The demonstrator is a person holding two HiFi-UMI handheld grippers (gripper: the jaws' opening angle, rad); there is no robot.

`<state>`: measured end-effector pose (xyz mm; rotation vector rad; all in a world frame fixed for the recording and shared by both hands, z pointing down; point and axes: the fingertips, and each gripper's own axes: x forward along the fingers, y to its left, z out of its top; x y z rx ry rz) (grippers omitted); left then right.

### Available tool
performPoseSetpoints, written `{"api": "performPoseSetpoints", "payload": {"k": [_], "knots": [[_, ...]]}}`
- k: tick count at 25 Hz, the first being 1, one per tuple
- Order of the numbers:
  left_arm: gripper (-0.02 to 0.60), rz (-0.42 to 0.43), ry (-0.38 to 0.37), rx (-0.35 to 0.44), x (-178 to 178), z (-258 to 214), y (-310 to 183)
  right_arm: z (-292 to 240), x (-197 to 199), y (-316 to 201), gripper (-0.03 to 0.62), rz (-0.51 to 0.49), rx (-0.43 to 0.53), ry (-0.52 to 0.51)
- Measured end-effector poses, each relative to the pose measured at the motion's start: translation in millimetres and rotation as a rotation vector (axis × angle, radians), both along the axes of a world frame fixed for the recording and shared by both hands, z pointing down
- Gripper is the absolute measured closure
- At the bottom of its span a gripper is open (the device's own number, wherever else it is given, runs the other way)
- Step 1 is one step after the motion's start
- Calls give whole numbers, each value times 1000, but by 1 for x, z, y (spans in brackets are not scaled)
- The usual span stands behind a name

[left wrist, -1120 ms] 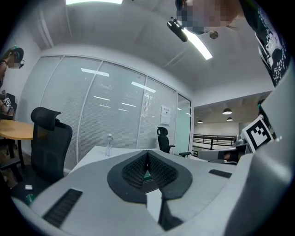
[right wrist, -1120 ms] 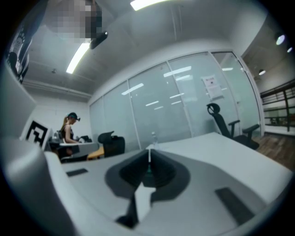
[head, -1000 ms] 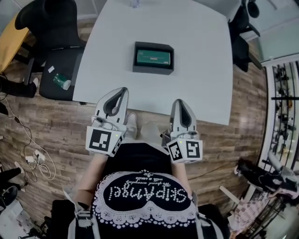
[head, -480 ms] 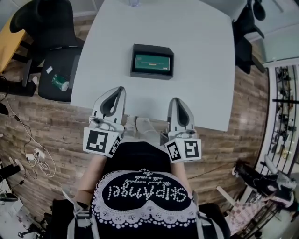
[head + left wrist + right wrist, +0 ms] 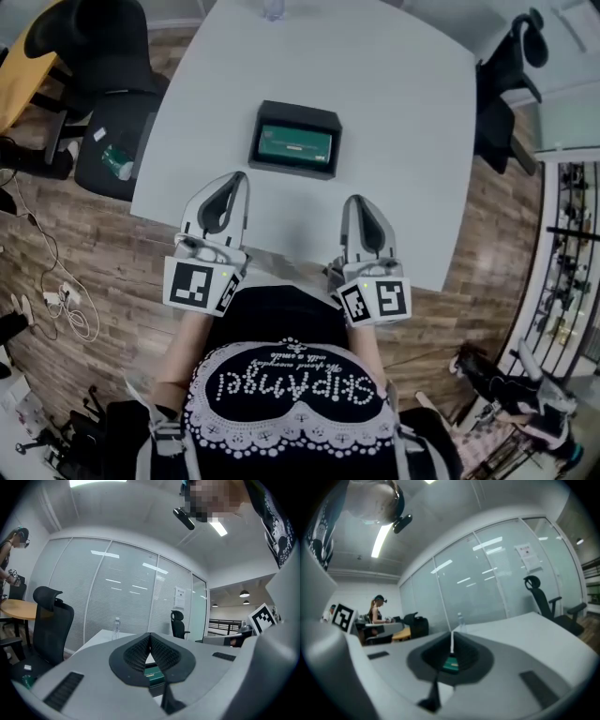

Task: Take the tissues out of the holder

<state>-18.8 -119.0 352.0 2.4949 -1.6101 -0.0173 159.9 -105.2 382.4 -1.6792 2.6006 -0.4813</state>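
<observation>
A dark rectangular holder (image 5: 328, 120) stands in the middle of the white table (image 5: 394, 103), with a green tissue pack (image 5: 293, 143) lying in it. Both grippers hover side by side over the table's near edge, short of the holder. My left gripper (image 5: 241, 177) is shut with nothing in it, and so is my right gripper (image 5: 360, 200). In the left gripper view the jaws (image 5: 150, 635) meet at the tips, and the green tissue pack (image 5: 155, 675) shows through the gap below them. The right gripper view shows the same: shut jaws (image 5: 452, 639) over the pack (image 5: 450, 664).
A clear water bottle (image 5: 272, 7) stands at the table's far edge. Black office chairs sit at the left (image 5: 103, 66) and right (image 5: 506, 94) of the table. Cables (image 5: 66, 309) lie on the wood floor at left. A person (image 5: 377, 609) works at a far desk.
The head view has swung a little, so the table and holder sit slightly lower and more to the left. Both grippers have kept their place and stayed shut.
</observation>
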Motion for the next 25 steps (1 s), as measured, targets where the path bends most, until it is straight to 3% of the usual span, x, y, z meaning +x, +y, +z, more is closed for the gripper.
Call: {"api": "performPoseSetpoints", "payload": {"k": [5,6,8,11,18,20,25], "knots": [[558,-20,-3,-9,4,1,-9,5,-2,-15,556,-85,-10,72],[558,-21,-5,-12,4,1,-10,7,-4,-17,532,-114,-18,102],[558,-19,-7,-20,4,3,-15,13,-9,-24,411,-182,-37,183],[559,-11,-3,-39,4,7,-25,27,-13,-39,371,-288,-49,348],[558,21,-6,-65,-1,15,-44,72,-31,-60,344,-647,-153,617],[560,23,-4,-78,-3,18,-48,87,-35,-67,330,-711,-171,690],[558,25,8,-115,-7,34,-60,117,-46,-86,309,-819,-217,764]]}}
